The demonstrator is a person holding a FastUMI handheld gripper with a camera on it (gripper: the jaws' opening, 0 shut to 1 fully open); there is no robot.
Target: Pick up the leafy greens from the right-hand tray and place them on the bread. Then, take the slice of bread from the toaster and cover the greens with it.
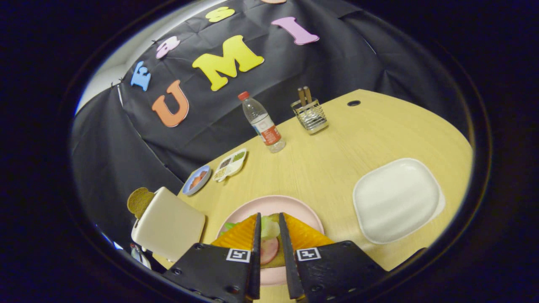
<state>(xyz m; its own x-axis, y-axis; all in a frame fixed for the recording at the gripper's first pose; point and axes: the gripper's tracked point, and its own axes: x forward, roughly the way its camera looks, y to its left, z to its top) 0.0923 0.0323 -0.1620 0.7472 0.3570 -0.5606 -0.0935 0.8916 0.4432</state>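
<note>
Now, leafy greens [268,229] between part-open gripper [268,225] jaws, over pink plate [294,206].

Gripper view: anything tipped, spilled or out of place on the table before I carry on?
Nothing stands out. The water bottle and utensil holder stand upright, the white tray lies flat, and the bread slice sits in the toaster. The gripper is narrowly open over the greens on the pink plate.

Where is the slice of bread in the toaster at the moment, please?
In the gripper view, the slice of bread pokes up from the cream toaster, left of the pink plate under the gripper.
</note>
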